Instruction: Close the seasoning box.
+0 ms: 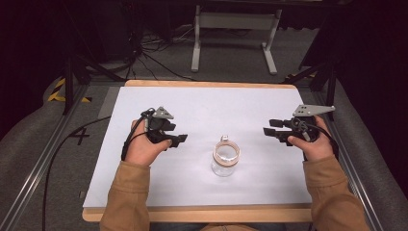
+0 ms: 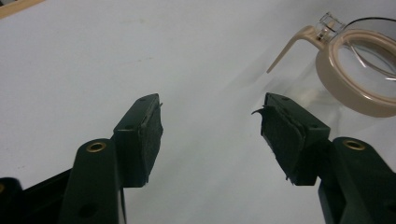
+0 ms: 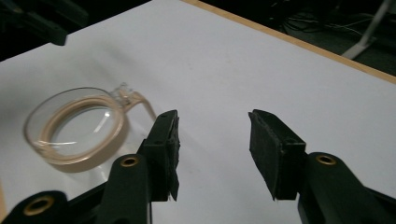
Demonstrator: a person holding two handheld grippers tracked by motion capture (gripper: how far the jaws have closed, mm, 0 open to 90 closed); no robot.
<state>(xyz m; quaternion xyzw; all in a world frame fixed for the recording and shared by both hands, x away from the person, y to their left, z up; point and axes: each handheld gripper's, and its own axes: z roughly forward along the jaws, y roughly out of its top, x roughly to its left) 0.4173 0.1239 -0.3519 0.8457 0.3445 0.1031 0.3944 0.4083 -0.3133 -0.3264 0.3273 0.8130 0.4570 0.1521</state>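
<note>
A clear glass jar (image 1: 225,156) with a beige seal ring and a wire latch stands upright on the white tabletop (image 1: 216,106), near the front middle. My left gripper (image 1: 175,139) hovers to the jar's left, open, its jaws pointing right toward the jar with nothing between them. In the left gripper view the left gripper (image 2: 212,102) frames bare table, and the jar (image 2: 345,93) sits at the upper right. My right gripper (image 1: 269,132) is held to the jar's right, open and empty, pointing left. In the right gripper view the right gripper (image 3: 213,116) has the jar (image 3: 112,135) to its left.
The white sheet lies on a wooden board whose edge (image 1: 192,214) shows at the front. Metal rails (image 1: 38,168) run along both sides of the table. Beyond the far edge are a white frame stand (image 1: 235,29) and cables on the floor.
</note>
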